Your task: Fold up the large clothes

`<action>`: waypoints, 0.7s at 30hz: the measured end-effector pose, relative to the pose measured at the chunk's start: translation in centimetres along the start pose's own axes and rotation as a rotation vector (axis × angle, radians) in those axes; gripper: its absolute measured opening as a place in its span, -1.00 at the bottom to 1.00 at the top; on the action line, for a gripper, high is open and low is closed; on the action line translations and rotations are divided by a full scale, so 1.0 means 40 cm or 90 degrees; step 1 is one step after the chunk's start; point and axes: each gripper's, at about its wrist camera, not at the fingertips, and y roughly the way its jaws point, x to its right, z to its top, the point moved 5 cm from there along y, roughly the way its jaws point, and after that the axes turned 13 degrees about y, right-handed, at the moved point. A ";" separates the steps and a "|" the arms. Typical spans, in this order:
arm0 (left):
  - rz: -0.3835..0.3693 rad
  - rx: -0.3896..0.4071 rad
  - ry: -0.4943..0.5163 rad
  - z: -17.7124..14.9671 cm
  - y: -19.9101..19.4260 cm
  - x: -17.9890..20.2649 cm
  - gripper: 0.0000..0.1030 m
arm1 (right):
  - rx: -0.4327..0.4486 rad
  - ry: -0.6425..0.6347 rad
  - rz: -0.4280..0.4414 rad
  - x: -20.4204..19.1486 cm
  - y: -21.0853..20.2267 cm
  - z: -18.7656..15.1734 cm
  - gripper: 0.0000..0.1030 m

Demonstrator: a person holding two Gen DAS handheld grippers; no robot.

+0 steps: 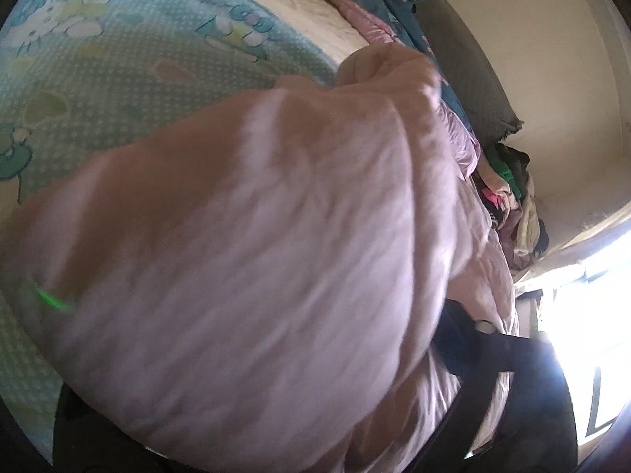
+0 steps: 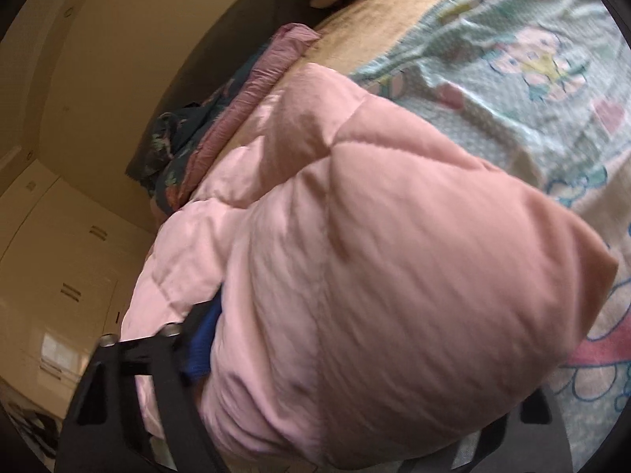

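A puffy pink quilted jacket (image 1: 256,256) fills the left wrist view and drapes over my left gripper (image 1: 355,414), whose black right finger with a blue pad (image 1: 465,351) shows at lower right; the jaws grip a fold of it. In the right wrist view the same pink jacket (image 2: 374,276) bulges over my right gripper (image 2: 335,414). Its black left finger and blue pad (image 2: 201,347) press into the fabric; the right finger is mostly hidden. The jacket hangs over a bed.
A mint cartoon-print blanket (image 1: 98,79) covers the bed and also shows in the right wrist view (image 2: 512,79). Folded floral and purple bedding (image 2: 236,98) lies along the wall. A pile of clothes (image 1: 512,197) sits beyond. A bright window (image 1: 599,315) is at right.
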 end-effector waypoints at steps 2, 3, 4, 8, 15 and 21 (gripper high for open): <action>0.008 0.010 0.029 0.009 -0.011 0.018 0.28 | 0.011 -0.043 -0.007 -0.029 -0.007 0.000 0.08; 0.015 0.014 0.053 0.014 -0.016 0.035 0.14 | 0.016 -0.065 -0.012 -0.044 -0.013 -0.002 0.00; 0.022 0.017 0.069 0.014 -0.021 0.046 0.02 | 0.021 -0.087 -0.019 -0.059 -0.017 -0.002 -0.03; 0.050 0.027 0.138 0.035 -0.040 0.094 -0.23 | 0.031 -0.157 -0.041 -0.112 -0.025 -0.007 -0.20; 0.079 0.064 0.241 0.072 -0.106 0.181 -0.36 | 0.056 -0.308 -0.055 -0.234 -0.067 -0.023 -0.33; 0.074 0.074 0.281 0.081 -0.172 0.219 -0.36 | 0.074 -0.401 -0.043 -0.333 -0.149 -0.052 -0.36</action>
